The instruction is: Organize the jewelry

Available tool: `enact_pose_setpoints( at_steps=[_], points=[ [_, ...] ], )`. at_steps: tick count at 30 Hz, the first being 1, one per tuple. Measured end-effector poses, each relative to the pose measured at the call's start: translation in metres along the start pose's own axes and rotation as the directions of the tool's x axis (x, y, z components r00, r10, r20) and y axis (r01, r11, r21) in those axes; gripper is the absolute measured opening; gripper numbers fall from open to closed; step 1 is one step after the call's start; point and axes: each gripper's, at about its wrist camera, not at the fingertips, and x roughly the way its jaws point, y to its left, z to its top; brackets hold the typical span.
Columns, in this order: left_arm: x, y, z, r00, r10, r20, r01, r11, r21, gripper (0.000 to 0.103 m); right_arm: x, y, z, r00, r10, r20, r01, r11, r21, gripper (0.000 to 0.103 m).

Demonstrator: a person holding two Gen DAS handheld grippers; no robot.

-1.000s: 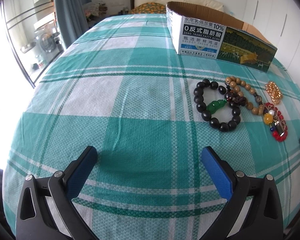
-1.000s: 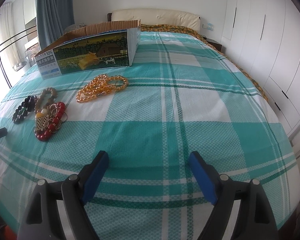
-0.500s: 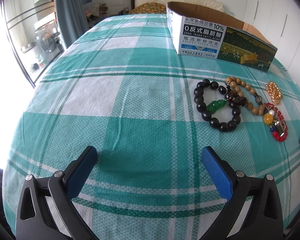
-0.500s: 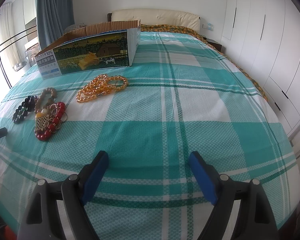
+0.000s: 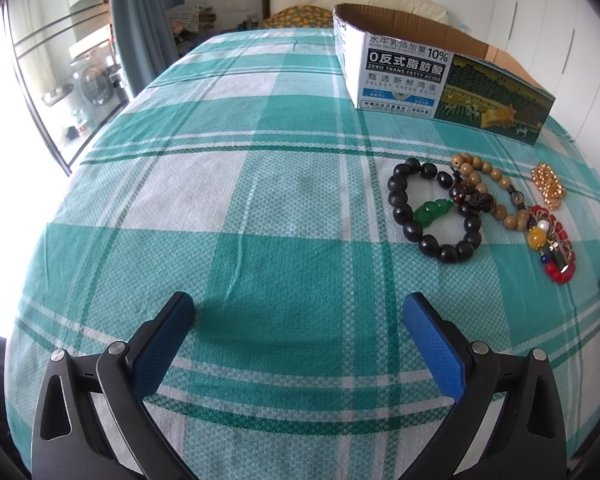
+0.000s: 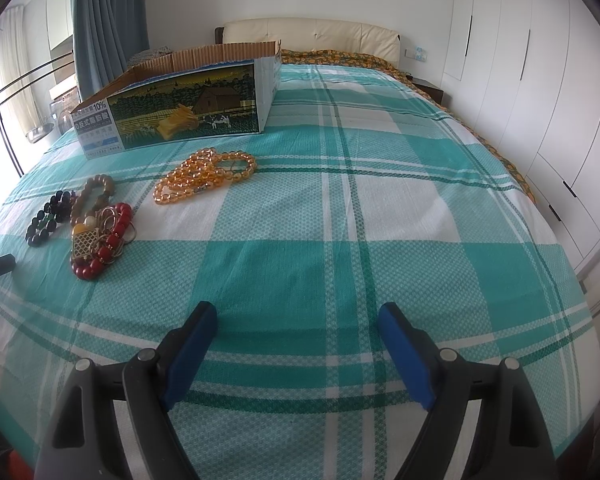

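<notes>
Jewelry lies on a green checked bedspread. In the left wrist view a black bead bracelet with a green pendant sits beside a tan bead bracelet, a red bead bracelet and an amber strand. The right wrist view shows the amber bead strand, the red bracelet, the tan bracelet and the black bracelet. My left gripper is open over bare cloth, well short of the beads. Open too, my right gripper holds nothing.
An open cardboard box stands behind the jewelry, also visible as the box from the right. White wardrobes line the right side, a curtain and glass doors the left. A headboard closes the far end.
</notes>
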Motion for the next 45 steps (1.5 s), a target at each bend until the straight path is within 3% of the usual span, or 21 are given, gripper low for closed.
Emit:
enact_pose_setpoints(
  at_steps=[40,45],
  points=[
    [-0.0004,-0.0002,0.0001,1.000,0.000,0.000,0.000,1.000,0.000,0.103,-0.0004,0.0000,-0.0004,1.000,0.000,0.001,0.000,1.000,0.001,0.085],
    [0.0007,-0.0004,0.0033,0.999,-0.031,-0.011,0.031,0.999,0.032,0.103,-0.0002,-0.0002,-0.0003,1.000,0.000,0.001,0.000,1.000,0.000,0.085]
  ],
)
